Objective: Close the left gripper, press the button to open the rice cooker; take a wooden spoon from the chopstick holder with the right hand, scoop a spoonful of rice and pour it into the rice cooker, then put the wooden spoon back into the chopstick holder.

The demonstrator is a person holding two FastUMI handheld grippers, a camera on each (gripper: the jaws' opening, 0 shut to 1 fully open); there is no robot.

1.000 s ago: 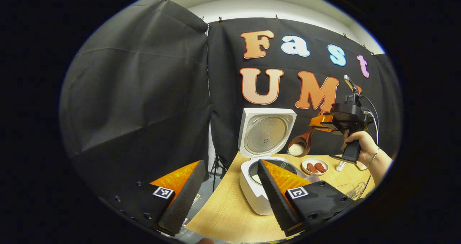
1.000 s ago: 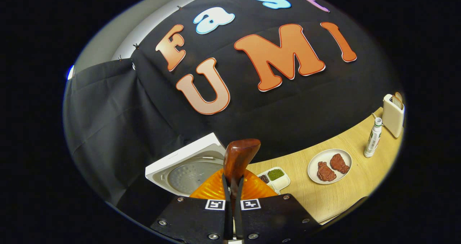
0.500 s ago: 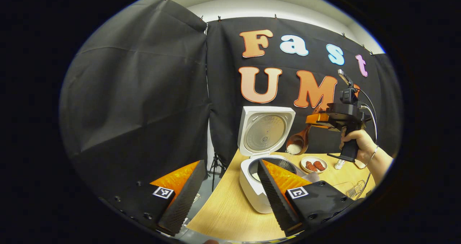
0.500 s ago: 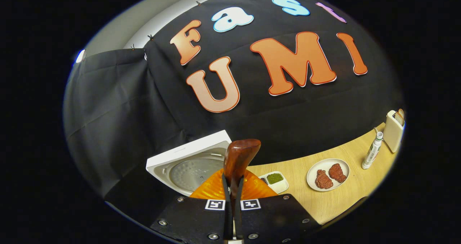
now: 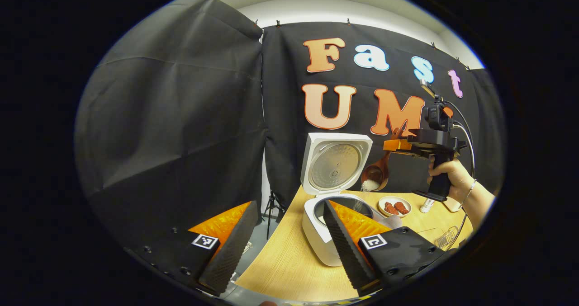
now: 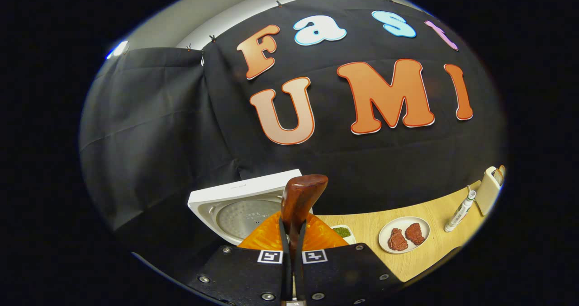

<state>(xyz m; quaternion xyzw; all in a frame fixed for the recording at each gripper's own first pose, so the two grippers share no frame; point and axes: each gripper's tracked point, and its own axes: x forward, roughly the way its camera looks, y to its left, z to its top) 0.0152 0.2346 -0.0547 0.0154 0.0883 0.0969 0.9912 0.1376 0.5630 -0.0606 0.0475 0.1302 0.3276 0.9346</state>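
Gripping the wooden spoon tightly, the right tool tips rice over the open rice cooker at the surface's left edge, while the left tool hangs agape, empty.

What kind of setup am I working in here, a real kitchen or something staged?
Most likely a staged kitchen booth, not a real kitchen: black cloth walls pinned up around a wooden table, with an open rice cooker and a plate of meat laid out as props.
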